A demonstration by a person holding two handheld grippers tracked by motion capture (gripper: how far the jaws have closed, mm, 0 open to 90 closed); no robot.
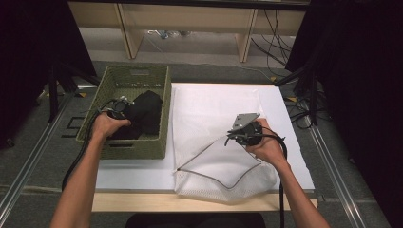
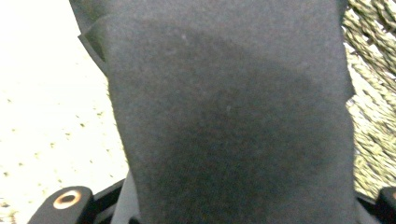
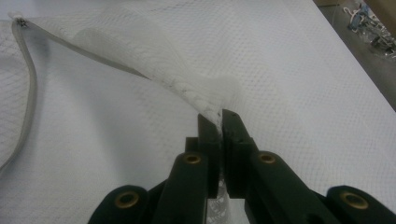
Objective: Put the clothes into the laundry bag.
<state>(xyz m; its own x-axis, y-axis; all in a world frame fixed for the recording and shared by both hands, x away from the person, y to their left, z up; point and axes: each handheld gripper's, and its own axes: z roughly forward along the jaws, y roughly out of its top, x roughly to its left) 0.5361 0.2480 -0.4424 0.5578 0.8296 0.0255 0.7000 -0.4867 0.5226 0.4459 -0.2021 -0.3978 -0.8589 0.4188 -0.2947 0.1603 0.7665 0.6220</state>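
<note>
Basket (image 1: 108, 92) on left part of surface (image 1: 128, 173), touching left edge of mesh bag (image 1: 214, 109). Dark garment (image 1: 145, 114) in basket, toward its right wall. Left tool (image 1: 119, 110) inside basket, against garment's left side. Mesh bag spread over middle and right of surface, near end overhanging near edge. Right tool (image 1: 237, 135) above bag's near half, pinching bag's lifted opening edge.

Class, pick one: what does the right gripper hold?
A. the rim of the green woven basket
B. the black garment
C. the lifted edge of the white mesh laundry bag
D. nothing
C: the right gripper is shut on the raised edge of the white mesh laundry bag, holding its mouth open.
</note>
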